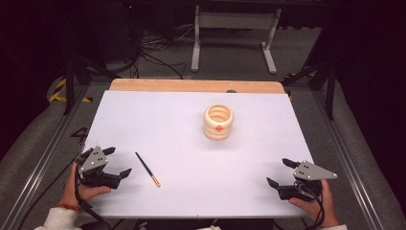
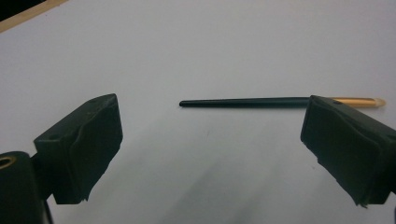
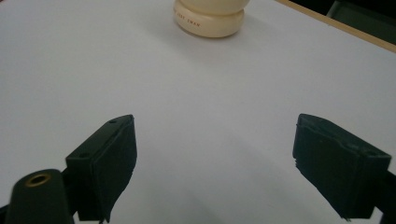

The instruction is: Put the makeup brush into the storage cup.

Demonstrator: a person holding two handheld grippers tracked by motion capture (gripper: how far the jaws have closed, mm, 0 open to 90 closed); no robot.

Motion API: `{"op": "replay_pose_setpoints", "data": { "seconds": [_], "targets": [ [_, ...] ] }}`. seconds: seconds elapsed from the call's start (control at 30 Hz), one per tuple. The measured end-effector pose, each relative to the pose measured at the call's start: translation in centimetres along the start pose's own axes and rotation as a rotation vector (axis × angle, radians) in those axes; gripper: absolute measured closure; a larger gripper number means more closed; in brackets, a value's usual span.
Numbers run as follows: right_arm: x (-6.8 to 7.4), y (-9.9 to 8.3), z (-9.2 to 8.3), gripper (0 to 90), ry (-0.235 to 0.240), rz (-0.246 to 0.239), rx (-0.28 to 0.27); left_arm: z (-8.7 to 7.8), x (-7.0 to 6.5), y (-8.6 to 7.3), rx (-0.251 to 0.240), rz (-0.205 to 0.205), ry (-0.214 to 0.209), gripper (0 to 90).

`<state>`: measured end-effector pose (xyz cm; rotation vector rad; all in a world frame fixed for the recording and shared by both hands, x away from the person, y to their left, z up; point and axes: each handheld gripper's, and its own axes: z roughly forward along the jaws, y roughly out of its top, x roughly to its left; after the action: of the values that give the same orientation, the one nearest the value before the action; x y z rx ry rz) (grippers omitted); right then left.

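1. Two grippers rest at the near edge of the white worktop (image 1: 158,110), one in each hand. Left gripper (image 1: 118,162): jaws spread wide, nothing between them. Right gripper (image 1: 280,171): jaws likewise apart and empty.

2. One stick (image 1: 147,168) lies flat on the worktop, just right of the left gripper and clear of it. A cream ribbed cup (image 1: 218,121) stands upright well beyond it, toward the far right of centre.

3. Step in hand, as judged: left gripper reaches for the stick. Nothing is touching it yet.

4. Stick orientation, high view: long axis runs diagonally, dark thin tip toward the far left, orange-tan end toward the near right. In the left gripper view the stick (image 2: 261,101) lies almost level across the frame, dark tip at left, tan end at right, partly hidden behind the right-hand jaw.

5. How to do it well (judgement):
   - Jaw line now sits roughly along the stick. Roll the wrist so the pads close across the long axis, not along it.
   - Aim for the thicker half near the tan end; the dark tip looks too thin to hold well.
   - Come down low, since the stick lies flush on the sheet. Pads should straddle it before closing.
   - Close slowly; a round shaft may roll or skid away.

6. Right gripper view looks toward the cup (image 3: 210,18), well ahead of its open jaws. Best kept still and out of the way meanwhile.
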<state>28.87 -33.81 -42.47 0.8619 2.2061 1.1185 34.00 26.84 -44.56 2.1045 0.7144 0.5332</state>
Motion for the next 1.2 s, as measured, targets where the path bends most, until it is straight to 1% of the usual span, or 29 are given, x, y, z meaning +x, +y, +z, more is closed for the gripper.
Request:
{"op": "replay_pose_setpoints", "data": {
  "seconds": [0.07,0.2,0.23,0.27,0.3,0.33,0.37,0.4,0.47,0.5,0.53,0.6,0.63,0.67,0.7,0.73,0.77,0.8,0.83,0.87,0.9,0.97,1.0,1.07,1.13,1.17,1.2],
  "targets": [
    [0.0,0.0,0.0,14.4,-0.001,0.000,0.000,0.0,-0.2,0.2,0.014,0.019,-0.014,7.6],
    [0.1,0.2,0.0,14.4,0.004,0.004,-0.004,0.1,-0.3,1.1,0.057,0.077,-0.042,8.5],
    [0.1,0.3,0.1,14.4,0.007,0.000,-0.003,0.1,-0.4,1.6,0.079,0.109,-0.057,9.6],
    [0.1,0.3,0.1,14.4,0.007,0.000,-0.003,0.1,-0.4,1.6,0.079,0.109,-0.057,10.5],
    [0.2,0.3,0.3,14.4,0.008,-0.002,0.003,0.1,-0.5,2.1,0.109,0.146,-0.066,10.5],
    [0.2,0.2,0.4,14.4,0.012,-0.005,0.008,0.1,-0.5,2.4,0.118,0.157,-0.073,10.5],
    [0.2,0.2,0.4,14.5,0.011,-0.003,0.012,0.3,-0.5,2.9,0.129,0.165,-0.094,11.1],
    [0.2,0.2,0.4,14.5,0.011,-0.003,0.013,0.4,-0.5,3.2,0.139,0.178,-0.099,12.0],
    [0.3,0.2,0.3,14.5,0.011,-0.001,0.010,0.8,-0.5,3.7,0.167,0.197,-0.127,13.2],
    [0.3,0.2,0.3,14.5,0.013,0.000,0.007,1.1,-0.7,3.9,0.190,0.221,-0.142,13.7],
    [0.3,0.3,0.2,14.5,0.013,-0.001,0.003,1.1,-0.7,3.9,0.190,0.221,-0.142,14.9],
    [0.4,0.3,0.2,14.5,0.013,0.001,0.003,1.6,-1.0,4.4,0.227,0.265,-0.166,15.6],
    [0.4,0.3,0.2,14.5,0.015,0.000,0.001,1.8,-1.3,4.6,0.238,0.278,-0.169,16.0],
    [0.4,0.3,0.3,14.5,0.017,-0.001,0.004,2.0,-1.4,4.8,0.247,0.297,-0.188,16.3],
    [0.4,0.3,0.3,14.5,0.020,0.001,0.007,2.1,-1.5,5.0,0.257,0.302,-0.204,17.5],
    [0.4,0.2,0.4,14.5,0.020,0.000,0.010,2.5,-1.7,5.2,0.284,0.336,-0.233,19.2],
    [0.4,0.2,0.5,14.6,0.022,-0.001,0.013,2.5,-1.7,5.2,0.284,0.336,-0.233,20.3],
    [0.4,0.2,0.5,14.6,0.022,-0.001,0.013,2.8,-1.9,5.4,0.306,0.357,-0.248,20.3],
    [0.4,0.2,0.5,14.6,0.021,-0.001,0.012,3.0,-2.0,5.5,0.320,0.361,-0.263,21.2],
    [0.4,0.2,0.5,14.6,0.020,0.000,0.012,3.4,-2.3,5.8,0.342,0.384,-0.278,22.2],
    [0.4,0.2,0.4,14.7,0.019,0.004,0.011,3.6,-2.5,6.1,0.352,0.409,-0.286,23.4],
    [0.3,0.2,0.4,14.7,0.021,0.008,0.009,4.0,-3.0,6.4,0.366,0.432,-0.303,27.7],
    [0.4,0.2,0.5,14.7,0.023,0.008,0.010,4.3,-3.2,6.7,0.381,0.450,-0.319,27.6],
    [0.4,0.2,0.5,14.7,0.023,0.005,0.015,4.8,-3.6,7.0,0.396,0.465,-0.343,30.5],
    [0.4,0.2,0.6,14.7,0.026,0.001,0.017,5.1,-3.8,7.1,0.423,0.481,-0.369,33.6],
    [0.4,0.2,0.6,14.7,0.028,0.001,0.017,5.3,-3.9,7.2,0.436,0.496,-0.373,36.1],
    [0.4,0.1,0.6,14.7,0.029,0.001,0.017,5.3,-3.9,7.2,0.436,0.496,-0.373,37.1]
  ]
}}
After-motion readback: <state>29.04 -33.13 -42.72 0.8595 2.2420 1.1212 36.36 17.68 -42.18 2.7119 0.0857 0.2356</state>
